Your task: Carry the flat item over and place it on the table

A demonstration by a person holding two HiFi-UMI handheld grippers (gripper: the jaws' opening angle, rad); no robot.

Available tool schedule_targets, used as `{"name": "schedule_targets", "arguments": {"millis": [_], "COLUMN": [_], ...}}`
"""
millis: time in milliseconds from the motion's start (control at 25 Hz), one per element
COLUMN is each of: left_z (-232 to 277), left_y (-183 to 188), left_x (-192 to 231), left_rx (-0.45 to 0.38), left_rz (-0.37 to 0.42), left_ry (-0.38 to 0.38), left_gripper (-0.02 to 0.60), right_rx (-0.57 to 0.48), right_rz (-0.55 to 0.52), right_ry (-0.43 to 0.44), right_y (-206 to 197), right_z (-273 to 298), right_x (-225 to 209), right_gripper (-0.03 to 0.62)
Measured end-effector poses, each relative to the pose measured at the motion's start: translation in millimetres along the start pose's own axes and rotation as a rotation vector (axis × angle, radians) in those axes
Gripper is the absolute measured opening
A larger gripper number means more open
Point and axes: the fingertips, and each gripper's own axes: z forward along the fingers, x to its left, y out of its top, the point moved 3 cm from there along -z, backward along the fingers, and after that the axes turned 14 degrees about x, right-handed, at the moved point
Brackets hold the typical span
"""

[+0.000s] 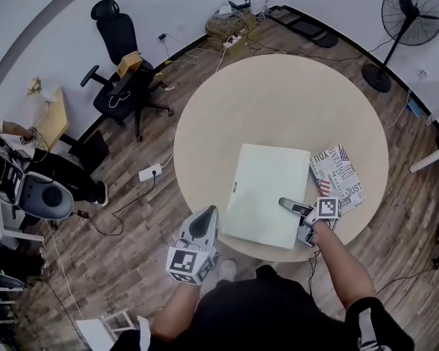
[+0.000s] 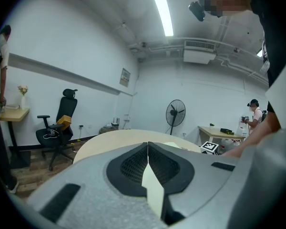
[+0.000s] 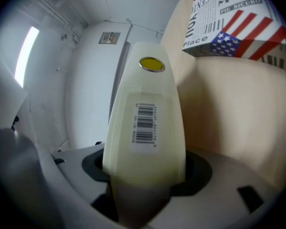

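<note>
The flat item (image 1: 267, 194) is a pale cream-green pouch. It lies flat over the near part of the round table (image 1: 278, 101), and its near edge reaches the table's rim. My right gripper (image 1: 297, 219) is shut on its near right edge. In the right gripper view the pouch (image 3: 145, 109) runs out from between the jaws of the right gripper (image 3: 145, 173), showing a barcode label and a yellow snap. My left gripper (image 1: 205, 214) hangs off the table's near left rim, apart from the pouch. The left gripper (image 2: 147, 144) has its tips together. A pale sliver shows lower between them, and I cannot tell what it is.
A box printed like a newspaper with a flag (image 1: 337, 175) lies on the table just right of the pouch. On the floor are a black office chair (image 1: 121, 64) at the far left, a standing fan (image 1: 406, 20) at the far right and a power strip (image 1: 149, 172).
</note>
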Motion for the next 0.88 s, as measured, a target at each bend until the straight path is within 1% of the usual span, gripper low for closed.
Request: {"name": "schedule_targets", "arguments": {"millis": [120,200,280,320,480,520,720,800,880], "left_z": [-2.8,-5.9,-7.4,-7.6,-10.2,-10.3,-9.8,-11.4,-12.2], "left_y": [-2.7,-3.8,-5.6,-6.3,-6.2,-5.6,-5.1,-4.7,-4.6], "left_x": [6.3,8.3,9.6,10.0,9.2,8.2,7.2,7.3,7.3], "left_rx": [-0.004,-0.008,-0.008,-0.008,-0.012,-0.014,-0.014,-0.015,-0.016], "left_rz": [-0.018,-0.019,-0.019,-0.020,-0.013,-0.009,0.000,0.000,0.002], "left_ry": [0.012,0.017,0.016,0.015,0.001,-0.004,-0.023,-0.032,-0.039], "left_gripper": [0.008,0.008,0.008,0.008,0.009,0.008,0.008,0.008,0.008], "right_rx": [0.035,0.042,0.041,0.039,0.022,0.017,0.015,0.013,0.009], "right_rz": [0.045,0.068,0.078,0.079,0.078,0.070,0.003,-0.033,-0.085], "right_ry": [-0.054,-0.062,-0.075,-0.104,-0.274,-0.315,-0.541,-0.635,-0.703], "right_y": [-3.3,-6.1,-6.6,-6.0,-6.9,-6.5,-2.4,-1.5,0.5], "right_z": [-0.1,0.6,3.1,3.1,-1.7,-3.6,-9.7,-15.0,-20.6], "right_x": [-16.3,-17.2,-17.0,-19.0,-30.0,-31.1,-33.7,-34.6,-31.5], "right_gripper": [0.305,0.308,0.335,0.344,0.390,0.391,0.420,0.422,0.431]}}
